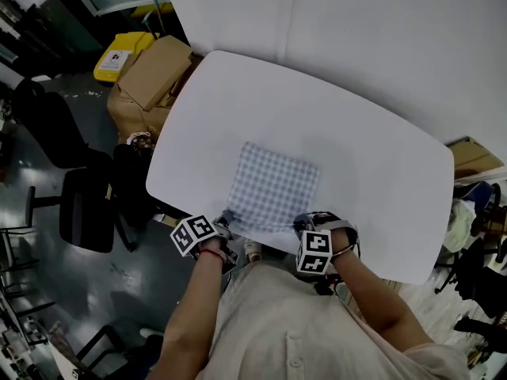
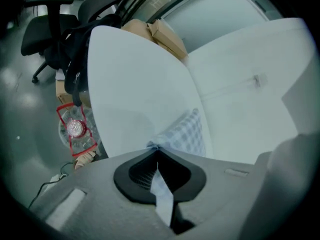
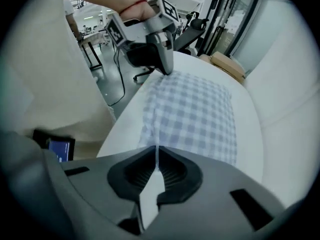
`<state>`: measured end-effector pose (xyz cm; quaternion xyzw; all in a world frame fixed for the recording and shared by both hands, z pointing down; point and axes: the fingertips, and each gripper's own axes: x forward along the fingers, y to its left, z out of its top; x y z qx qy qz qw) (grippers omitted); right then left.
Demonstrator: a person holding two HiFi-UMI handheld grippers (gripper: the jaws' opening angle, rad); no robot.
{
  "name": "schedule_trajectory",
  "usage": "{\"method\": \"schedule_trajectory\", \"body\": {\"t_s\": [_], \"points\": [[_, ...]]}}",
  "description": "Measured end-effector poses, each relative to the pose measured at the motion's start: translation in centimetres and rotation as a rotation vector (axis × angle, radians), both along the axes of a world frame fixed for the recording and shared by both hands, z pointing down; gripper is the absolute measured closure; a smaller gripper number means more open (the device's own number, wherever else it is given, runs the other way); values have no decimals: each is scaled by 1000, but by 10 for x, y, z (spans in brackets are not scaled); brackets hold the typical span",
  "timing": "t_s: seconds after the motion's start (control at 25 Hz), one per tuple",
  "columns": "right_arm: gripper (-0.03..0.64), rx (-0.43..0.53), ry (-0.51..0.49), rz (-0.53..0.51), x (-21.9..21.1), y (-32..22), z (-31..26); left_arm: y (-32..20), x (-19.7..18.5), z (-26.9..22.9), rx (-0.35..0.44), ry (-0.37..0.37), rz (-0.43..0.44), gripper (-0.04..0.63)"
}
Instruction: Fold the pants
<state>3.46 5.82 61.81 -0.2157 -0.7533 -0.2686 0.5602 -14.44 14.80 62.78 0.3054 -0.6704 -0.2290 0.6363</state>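
The blue-and-white checked pants (image 1: 273, 188) lie folded into a rough square on the white table (image 1: 364, 125), close to its near edge. My left gripper (image 1: 224, 223) is shut on the cloth's near left corner. In the left gripper view a strip of checked cloth (image 2: 187, 131) runs into the closed left gripper (image 2: 158, 148). My right gripper (image 1: 306, 223) is at the near right corner. In the right gripper view the right gripper (image 3: 156, 148) has its jaws together on the edge of the pants (image 3: 195, 114). Across the cloth the left gripper (image 3: 167, 68) shows, held in a hand.
Cardboard boxes (image 1: 150, 77) and a yellow bin (image 1: 119, 54) stand beyond the table's left end. A black chair (image 1: 87, 208) is on the floor at left, clutter (image 1: 475, 212) at right. A white panel (image 1: 396, 22) rises behind the table. The person's body is against the near edge.
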Motion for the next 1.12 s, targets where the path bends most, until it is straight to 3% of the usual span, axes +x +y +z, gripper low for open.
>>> {"method": "schedule_trajectory", "body": {"t_s": [0.16, 0.28, 0.4, 0.68, 0.8, 1.12], "points": [[586, 42, 13, 35, 35, -41, -1, -27, 45, 6, -9, 35, 61, 580], [586, 22, -20, 73, 55, -55, 0, -46, 66, 7, -35, 26, 113, 580], [583, -19, -90, 85, 62, -55, -2, -52, 71, 7, -52, 21, 124, 580], [483, -98, -227, 81, 75, -45, -14, -48, 74, 0, 3, 54, 137, 563], [482, -135, -238, 132, 89, -45, -25, -46, 79, -16, 48, 17, 209, 497], [540, -294, -309, 399, 95, -64, -74, -60, 99, -72, 201, -146, 427, 495]]}}
